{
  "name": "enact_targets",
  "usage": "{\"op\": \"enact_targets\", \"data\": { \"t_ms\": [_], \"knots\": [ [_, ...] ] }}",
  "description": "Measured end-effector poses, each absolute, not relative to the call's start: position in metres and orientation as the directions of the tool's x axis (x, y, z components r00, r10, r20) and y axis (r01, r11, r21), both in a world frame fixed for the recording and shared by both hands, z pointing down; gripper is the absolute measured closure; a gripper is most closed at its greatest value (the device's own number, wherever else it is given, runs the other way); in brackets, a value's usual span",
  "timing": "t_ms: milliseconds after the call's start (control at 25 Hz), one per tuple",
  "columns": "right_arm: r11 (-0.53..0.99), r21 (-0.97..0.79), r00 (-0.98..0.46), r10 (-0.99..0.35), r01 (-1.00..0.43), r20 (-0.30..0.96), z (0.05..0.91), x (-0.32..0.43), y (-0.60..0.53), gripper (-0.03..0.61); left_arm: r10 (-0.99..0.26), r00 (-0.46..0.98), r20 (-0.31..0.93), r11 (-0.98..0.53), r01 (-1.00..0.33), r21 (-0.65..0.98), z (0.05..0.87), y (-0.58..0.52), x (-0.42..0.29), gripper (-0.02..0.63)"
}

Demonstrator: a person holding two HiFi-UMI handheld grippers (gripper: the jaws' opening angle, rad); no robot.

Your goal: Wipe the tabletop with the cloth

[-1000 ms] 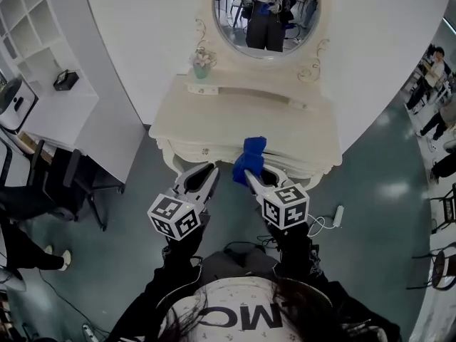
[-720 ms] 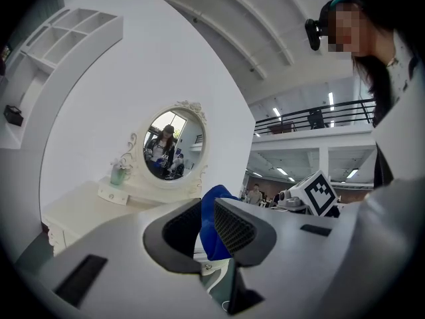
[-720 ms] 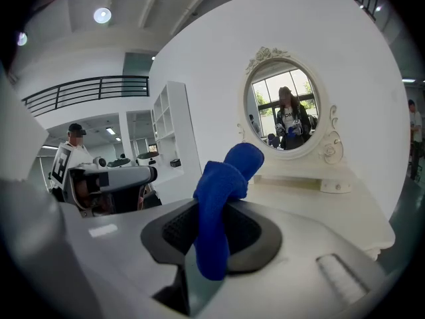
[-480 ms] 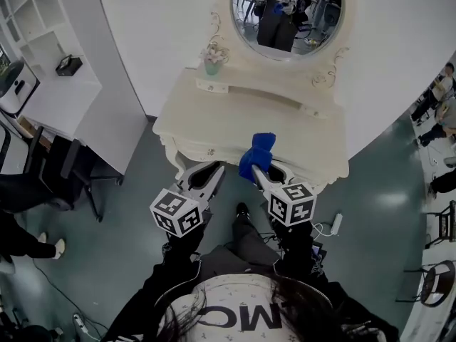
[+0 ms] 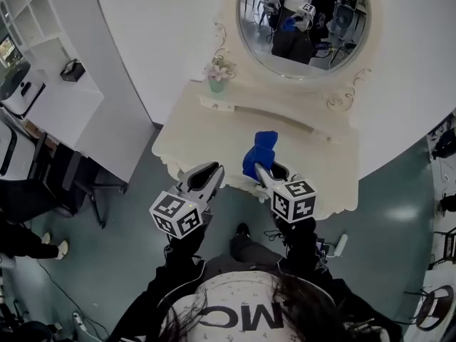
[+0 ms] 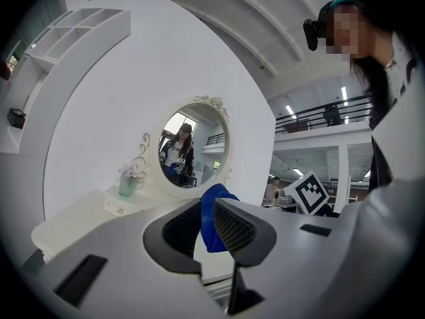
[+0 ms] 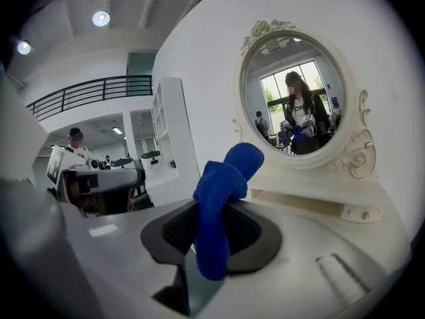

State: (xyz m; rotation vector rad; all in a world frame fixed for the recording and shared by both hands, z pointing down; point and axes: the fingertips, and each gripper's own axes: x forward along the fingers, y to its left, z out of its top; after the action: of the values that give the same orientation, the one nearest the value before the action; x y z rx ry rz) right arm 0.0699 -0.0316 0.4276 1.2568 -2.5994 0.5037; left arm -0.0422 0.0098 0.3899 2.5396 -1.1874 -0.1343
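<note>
The blue cloth (image 5: 261,150) is pinched between the jaws of the right gripper (image 5: 269,171), its bunched end standing up above them, over the front part of the cream dressing table (image 5: 206,130). The left gripper (image 5: 205,171) is held at the table's front edge just beside it, jaws slightly spread with nothing between them. An oval mirror (image 5: 306,20) and a small flower vase (image 5: 218,77) stand at the back.

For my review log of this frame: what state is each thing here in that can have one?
Left gripper: open, nothing held.
Right gripper: shut on the blue cloth.
Blue cloth: bunched, sticking up out of the jaws; contact with the tabletop cannot be told.
Flower vase: upright at the back of the table.
</note>
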Motion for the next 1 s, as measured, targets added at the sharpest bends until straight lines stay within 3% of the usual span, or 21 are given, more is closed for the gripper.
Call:
{"op": "enact_targets", "data": {
  "t_ms": [360, 1000],
  "knots": [
    [0.616, -0.25, -0.664, -0.671, -0.747, 0.33, 0.439, 0.088, -0.11, 0.476, -0.79, 0.608, 0.07, -0.555, -0.76, 0.339, 0.388, -0.075, -0.018, 0.568],
    [0.62, -0.255, -0.669, -0.654, -0.742, 0.353, 0.457, 0.09, -0.171, 0.476, -0.779, 0.612, 0.135, -0.545, -0.768, 0.335, 0.403, -0.121, -0.016, 0.568]
  ]
}}
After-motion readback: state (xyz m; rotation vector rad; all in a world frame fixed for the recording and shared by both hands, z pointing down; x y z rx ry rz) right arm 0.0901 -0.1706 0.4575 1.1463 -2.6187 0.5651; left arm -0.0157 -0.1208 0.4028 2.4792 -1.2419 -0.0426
